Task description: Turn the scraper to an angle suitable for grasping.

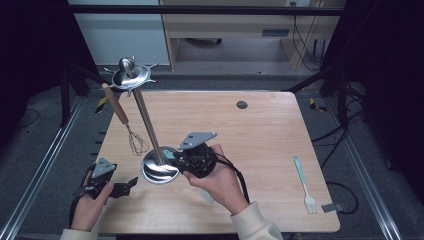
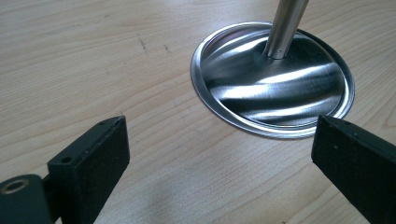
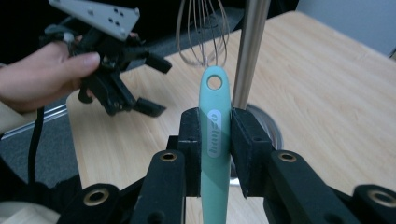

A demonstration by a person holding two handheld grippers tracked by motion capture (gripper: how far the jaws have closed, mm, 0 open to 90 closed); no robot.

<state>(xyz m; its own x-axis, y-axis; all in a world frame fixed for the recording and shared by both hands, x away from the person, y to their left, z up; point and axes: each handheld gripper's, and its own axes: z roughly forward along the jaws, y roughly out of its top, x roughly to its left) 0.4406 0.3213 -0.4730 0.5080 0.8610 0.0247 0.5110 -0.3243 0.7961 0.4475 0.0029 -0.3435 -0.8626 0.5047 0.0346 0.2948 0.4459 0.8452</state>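
The right tool (image 3: 215, 154), clenched on a teal utensil handle (image 3: 215, 140) pointing up, sits just beside the rack's upright pole (image 3: 247, 51), hooks (image 1: 131, 76) above; left tool (image 2: 219, 158) released.

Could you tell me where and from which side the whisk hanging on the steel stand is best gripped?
Probably by the wooden handle of the whisk, from the stand's left. It hangs tilted from the top ring, wire loops low near the table; the handle is straight and firm, while the loops would flex. The open left hand-held gripper is on that side.
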